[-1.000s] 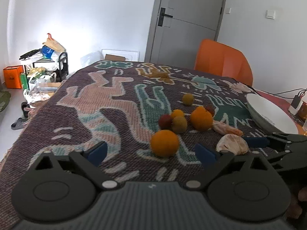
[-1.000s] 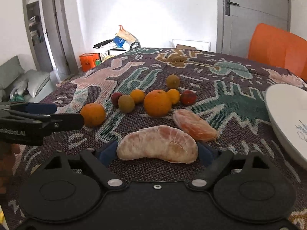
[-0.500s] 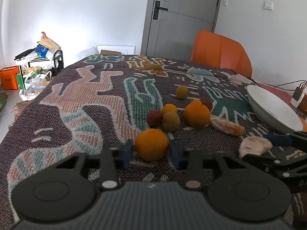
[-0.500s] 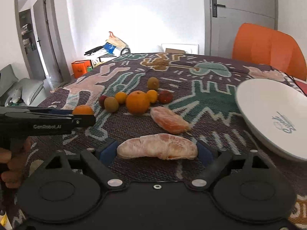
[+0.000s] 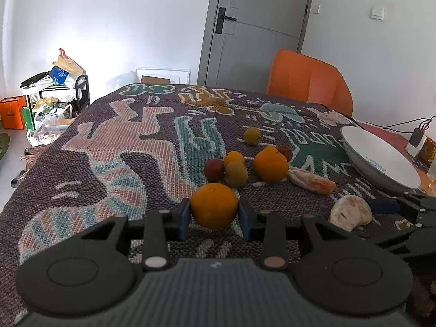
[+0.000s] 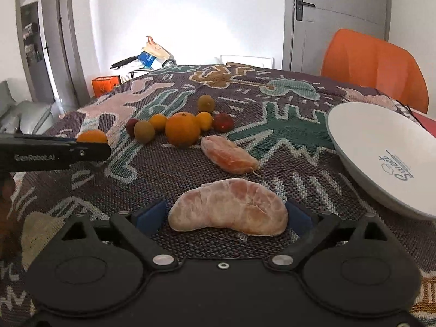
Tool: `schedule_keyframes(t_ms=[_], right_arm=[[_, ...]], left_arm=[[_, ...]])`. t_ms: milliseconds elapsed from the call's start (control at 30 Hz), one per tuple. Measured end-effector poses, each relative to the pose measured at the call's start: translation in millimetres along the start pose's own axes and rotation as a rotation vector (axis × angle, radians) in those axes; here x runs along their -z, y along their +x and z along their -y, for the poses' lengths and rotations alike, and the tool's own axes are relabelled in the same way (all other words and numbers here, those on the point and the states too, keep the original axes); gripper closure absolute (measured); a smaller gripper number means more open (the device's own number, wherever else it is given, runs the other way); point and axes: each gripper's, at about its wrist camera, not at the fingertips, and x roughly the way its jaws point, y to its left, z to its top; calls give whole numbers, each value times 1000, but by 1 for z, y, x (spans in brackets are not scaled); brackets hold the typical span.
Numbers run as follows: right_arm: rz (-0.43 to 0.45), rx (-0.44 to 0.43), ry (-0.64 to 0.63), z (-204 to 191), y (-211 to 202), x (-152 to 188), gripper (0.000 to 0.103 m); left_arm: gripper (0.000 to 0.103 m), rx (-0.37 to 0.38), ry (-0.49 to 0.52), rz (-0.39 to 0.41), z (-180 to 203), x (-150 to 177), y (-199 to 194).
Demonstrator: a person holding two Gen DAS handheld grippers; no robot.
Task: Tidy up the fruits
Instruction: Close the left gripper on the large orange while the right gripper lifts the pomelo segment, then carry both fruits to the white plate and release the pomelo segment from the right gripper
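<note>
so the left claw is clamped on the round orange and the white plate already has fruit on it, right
Not quite: the wide white ceramic plate is empty, as the right wrist view shows. The left claw is indeed clamped on the round orange fruit.

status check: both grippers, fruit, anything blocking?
Left gripper shut on round orange. Right gripper opening, peeled pomelo segment between jaws. White bowl empty, path clear.

What you can't fully see

The left gripper hides most of your orange; the plate runs off-frame.
</note>
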Motion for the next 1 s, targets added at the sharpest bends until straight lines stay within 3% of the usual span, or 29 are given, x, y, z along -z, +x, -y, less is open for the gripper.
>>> schedule_keyframes(t_ms=[67,167,533,1000], right_arm=[[3,17,-3,0,0,1,17],[3,17,0,2,-2,0,18],[120,14,66,24,-33,-4,20],[200,108,119,72,-59,-4,20]], left_arm=[[68,3,0,6,0,0,-2],[68,16,-4,10,1,0,-4],[68,41,34,38,22,-10,-12],[68,101,99,57,64,-25,-3]])
